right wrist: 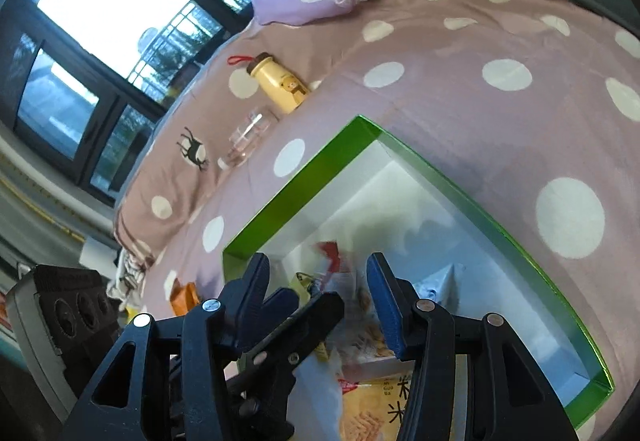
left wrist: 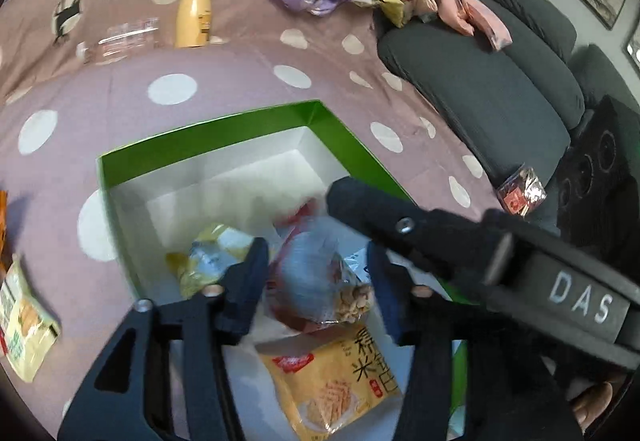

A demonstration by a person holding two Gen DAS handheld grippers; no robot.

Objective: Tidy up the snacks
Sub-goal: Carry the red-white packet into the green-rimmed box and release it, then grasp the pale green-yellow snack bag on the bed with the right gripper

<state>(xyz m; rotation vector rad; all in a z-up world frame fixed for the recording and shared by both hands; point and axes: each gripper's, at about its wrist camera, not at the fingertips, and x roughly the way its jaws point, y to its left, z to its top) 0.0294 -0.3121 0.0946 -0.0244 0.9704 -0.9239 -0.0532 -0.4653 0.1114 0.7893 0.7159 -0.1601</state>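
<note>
Snack packets lie in a green-rimmed box (left wrist: 208,145) on the polka-dot bedspread (left wrist: 240,57): a yellow rice-cracker pack (left wrist: 332,385), and a clear nut bag (left wrist: 320,285) between the left tool's (left wrist: 318,273) parted jaws, not pressed. The right tool (right wrist: 320,281), partly open, hovers over the box gripping nothing.

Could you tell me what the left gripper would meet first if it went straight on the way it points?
Probably the clear nut packet lying between the left gripper fingers inside the green-rimmed white box; depth is uncertain.

Green box (left wrist: 208,145), white inside, several snack packets (left wrist: 320,281) loose on its floor
</note>
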